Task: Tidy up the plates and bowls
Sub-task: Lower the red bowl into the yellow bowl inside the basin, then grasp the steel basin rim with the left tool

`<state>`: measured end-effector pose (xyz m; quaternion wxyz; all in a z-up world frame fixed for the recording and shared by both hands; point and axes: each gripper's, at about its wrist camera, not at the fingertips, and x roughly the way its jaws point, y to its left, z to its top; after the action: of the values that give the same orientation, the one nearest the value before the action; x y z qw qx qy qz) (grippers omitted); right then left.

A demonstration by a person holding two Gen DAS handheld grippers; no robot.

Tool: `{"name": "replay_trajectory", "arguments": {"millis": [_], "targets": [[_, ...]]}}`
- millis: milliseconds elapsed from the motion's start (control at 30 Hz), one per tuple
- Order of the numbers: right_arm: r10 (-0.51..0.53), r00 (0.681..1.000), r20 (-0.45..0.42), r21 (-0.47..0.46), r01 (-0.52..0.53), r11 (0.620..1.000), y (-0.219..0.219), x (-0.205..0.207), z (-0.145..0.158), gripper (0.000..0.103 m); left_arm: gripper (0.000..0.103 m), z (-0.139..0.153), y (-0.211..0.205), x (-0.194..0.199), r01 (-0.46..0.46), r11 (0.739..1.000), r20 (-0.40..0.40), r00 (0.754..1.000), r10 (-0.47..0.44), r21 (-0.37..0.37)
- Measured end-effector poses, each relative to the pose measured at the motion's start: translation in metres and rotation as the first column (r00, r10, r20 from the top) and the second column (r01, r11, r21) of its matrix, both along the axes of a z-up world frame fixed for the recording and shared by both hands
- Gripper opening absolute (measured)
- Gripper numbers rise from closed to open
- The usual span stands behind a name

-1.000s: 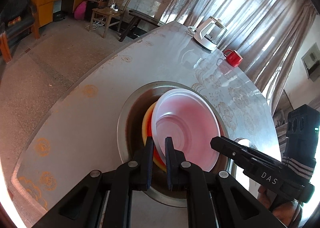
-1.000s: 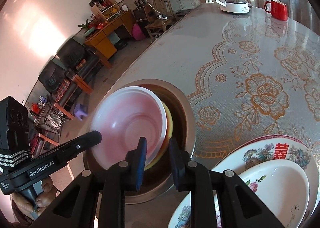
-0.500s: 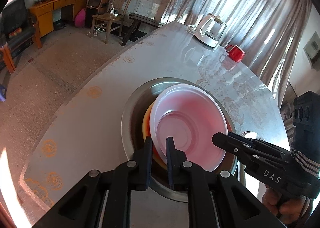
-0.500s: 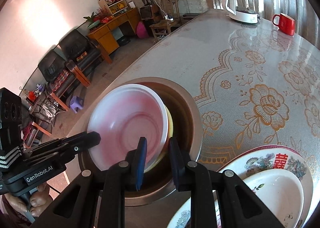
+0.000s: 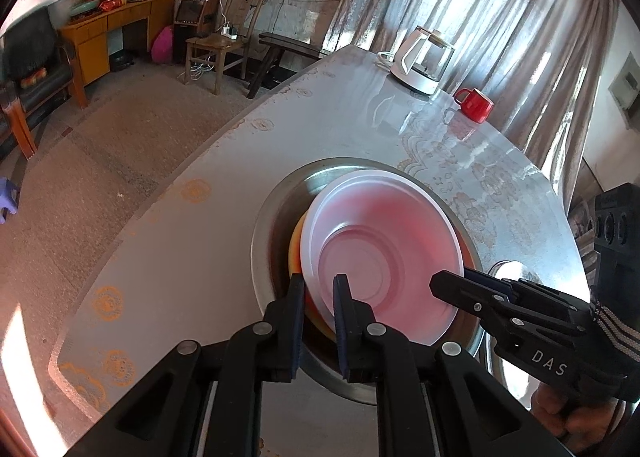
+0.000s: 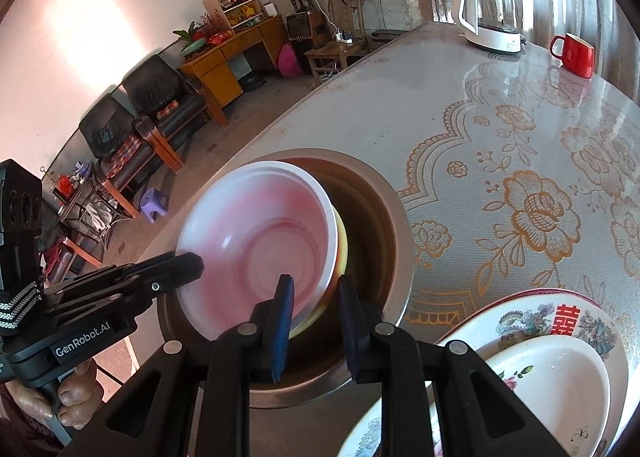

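A white bowl with a pink inside (image 5: 384,253) (image 6: 260,241) is nested in a yellow-orange bowl (image 5: 295,249) (image 6: 342,249); both sit tilted inside a steel basin (image 5: 264,225) (image 6: 396,241) on the table. My left gripper (image 5: 319,287) is shut on the near rims of the nested bowls. My right gripper (image 6: 314,289) is shut on the rims at the opposite side and shows in the left wrist view (image 5: 444,285). The left gripper shows in the right wrist view (image 6: 192,263).
A floral plate (image 6: 560,317) with a white bowl (image 6: 560,389) in it lies right of the basin. A white kettle (image 5: 420,61) (image 6: 488,17) and a red mug (image 5: 476,105) (image 6: 572,55) stand at the far end. The table edge curves along the left, floor and chairs beyond.
Both grippers have lifted and drawn back slightly with the nested bowls held between them; the bowls have risen a little in the basin. Both grips are unchanged.
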<state>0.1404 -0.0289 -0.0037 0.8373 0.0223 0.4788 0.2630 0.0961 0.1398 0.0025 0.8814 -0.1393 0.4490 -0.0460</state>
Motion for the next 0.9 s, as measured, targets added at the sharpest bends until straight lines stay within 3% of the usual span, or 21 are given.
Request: {"name": "replay_trajectory", "arguments": {"millis": [533,600,900], "targets": [[-0.03,0.999,0.015,0.049,0.029,0.998,-0.016,-0.003,0.001,0.025,0.024,0.001,-0.001,0.001,0.004,1.0,0.005,1.0,-0.004,-0.017],[-0.035,0.999,0.017,0.054,0.034,0.998,-0.017,-0.003,0.001,0.025,0.029,0.003,0.001,-0.001,0.006,1.0,0.013,1.0,-0.005,-0.025],[-0.085,0.995,0.047,0.091,0.08,0.993,-0.033,-0.009,0.008,0.025,0.032,0.01,0.005,-0.005,-0.005,1.0,0.051,0.999,0.005,-0.015]]}}
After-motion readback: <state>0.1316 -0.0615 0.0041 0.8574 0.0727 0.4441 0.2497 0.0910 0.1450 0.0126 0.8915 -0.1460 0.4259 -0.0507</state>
